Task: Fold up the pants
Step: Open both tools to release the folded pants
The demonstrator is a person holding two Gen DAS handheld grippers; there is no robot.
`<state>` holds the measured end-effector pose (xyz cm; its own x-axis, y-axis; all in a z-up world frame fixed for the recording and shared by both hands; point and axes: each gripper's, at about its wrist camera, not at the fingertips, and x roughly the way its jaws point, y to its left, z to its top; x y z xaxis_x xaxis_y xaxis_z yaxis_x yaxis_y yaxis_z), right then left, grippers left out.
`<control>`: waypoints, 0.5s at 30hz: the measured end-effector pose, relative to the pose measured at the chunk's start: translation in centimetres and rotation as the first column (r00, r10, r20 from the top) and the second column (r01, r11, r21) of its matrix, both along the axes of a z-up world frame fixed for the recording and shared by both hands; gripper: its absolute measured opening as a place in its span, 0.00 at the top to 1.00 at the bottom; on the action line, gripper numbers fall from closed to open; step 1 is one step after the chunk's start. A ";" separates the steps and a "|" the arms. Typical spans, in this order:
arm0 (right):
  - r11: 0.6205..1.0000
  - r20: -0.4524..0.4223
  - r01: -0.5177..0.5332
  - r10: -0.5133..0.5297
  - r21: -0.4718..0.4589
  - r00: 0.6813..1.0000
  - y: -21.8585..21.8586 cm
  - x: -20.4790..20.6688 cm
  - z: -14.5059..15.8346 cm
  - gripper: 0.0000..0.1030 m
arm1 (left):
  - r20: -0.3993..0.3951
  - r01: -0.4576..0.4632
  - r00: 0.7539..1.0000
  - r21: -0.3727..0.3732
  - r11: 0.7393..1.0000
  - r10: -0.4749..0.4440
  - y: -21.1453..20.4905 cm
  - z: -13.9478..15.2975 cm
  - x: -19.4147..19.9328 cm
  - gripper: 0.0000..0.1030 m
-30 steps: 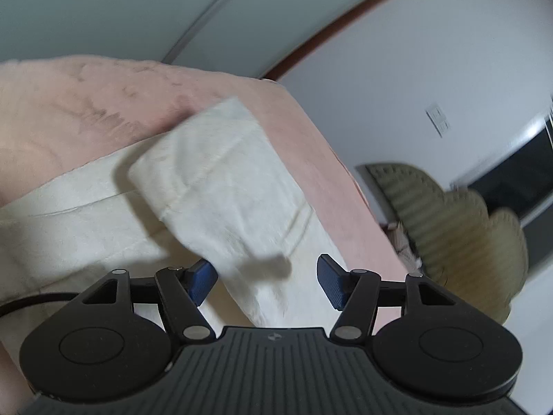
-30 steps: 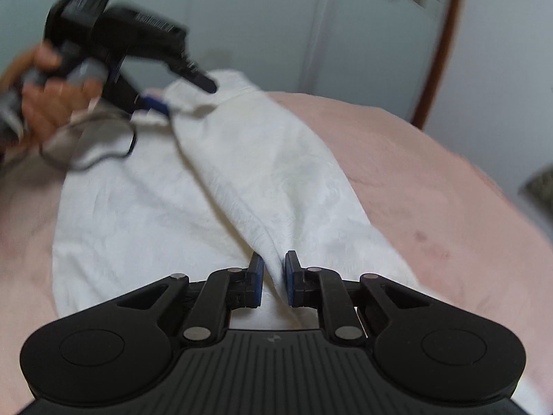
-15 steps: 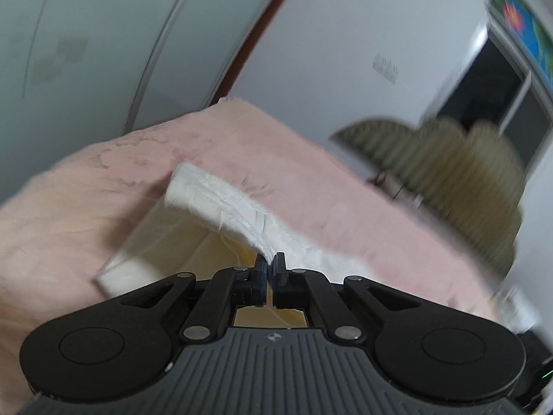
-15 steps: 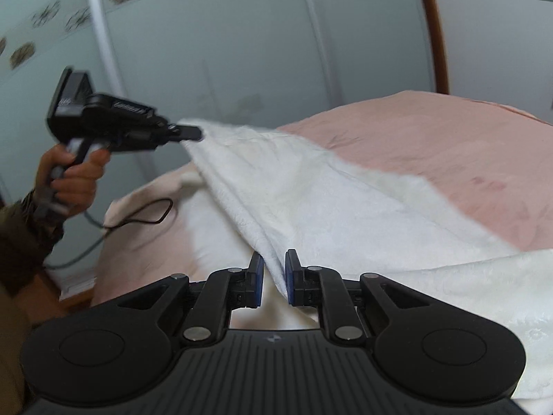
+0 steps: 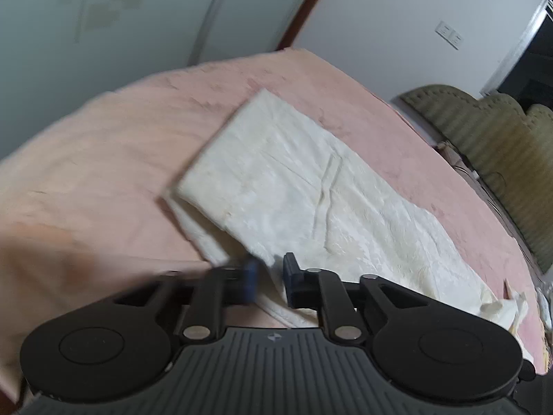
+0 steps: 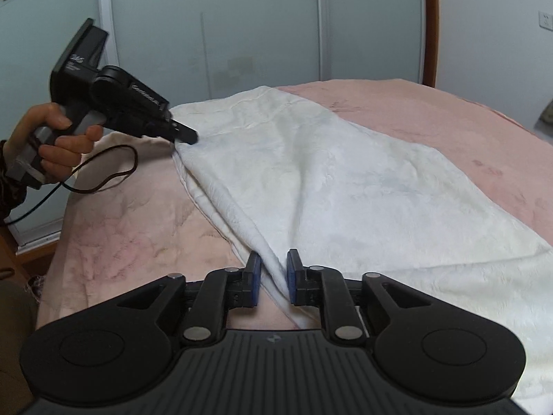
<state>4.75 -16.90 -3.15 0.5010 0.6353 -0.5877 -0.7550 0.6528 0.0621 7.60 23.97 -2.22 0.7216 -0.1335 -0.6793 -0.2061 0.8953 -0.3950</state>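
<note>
The cream white pants (image 6: 328,180) lie folded lengthwise on the pink bed cover (image 6: 466,128). My right gripper (image 6: 272,276) is shut on the near folded edge of the pants. My left gripper (image 5: 269,273) has its jaws slightly apart around the pants' edge (image 5: 276,186), and its left finger is blurred. In the right wrist view the left gripper (image 6: 185,135) touches the far corner of the pants, held by a hand (image 6: 52,138).
A grey wardrobe (image 6: 242,24) stands behind the bed. An olive green headboard (image 5: 490,145) is at the right in the left wrist view. A dark cable (image 6: 103,173) hangs from the left gripper over the bed cover.
The left gripper's jaws have parted a little from the pants' edge. The lifted pant leg has come down flat over the other leg. The right gripper stays shut on the fabric.
</note>
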 end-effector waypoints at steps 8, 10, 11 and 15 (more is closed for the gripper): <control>0.964 -0.041 0.199 -0.194 0.175 0.980 -8.2 -1.1 2.3 0.71 | 0.139 -0.061 0.990 0.183 0.981 0.036 -2.4 5.2 -2.2 0.61; 0.933 -0.115 0.330 -0.315 0.142 0.942 -10.4 -0.2 1.0 0.63 | 0.155 0.039 0.986 0.185 0.982 -0.068 -5.2 5.5 -1.2 0.56; 0.924 -0.164 0.372 -0.355 0.087 0.920 -11.2 0.2 0.1 0.63 | 0.158 0.103 0.978 0.195 0.975 -0.135 -7.0 5.5 -0.7 0.53; 0.930 -0.197 0.342 -0.313 0.132 0.929 -14.0 -2.3 0.2 0.64 | 0.170 0.397 0.867 0.333 0.856 -0.468 -15.9 5.3 0.2 0.50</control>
<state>2.48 -30.85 -2.96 0.5990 0.5463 -0.5855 -0.4696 0.8319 0.2957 7.79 8.03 3.10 0.7775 -0.3022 -0.5515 0.2956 0.9497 -0.1037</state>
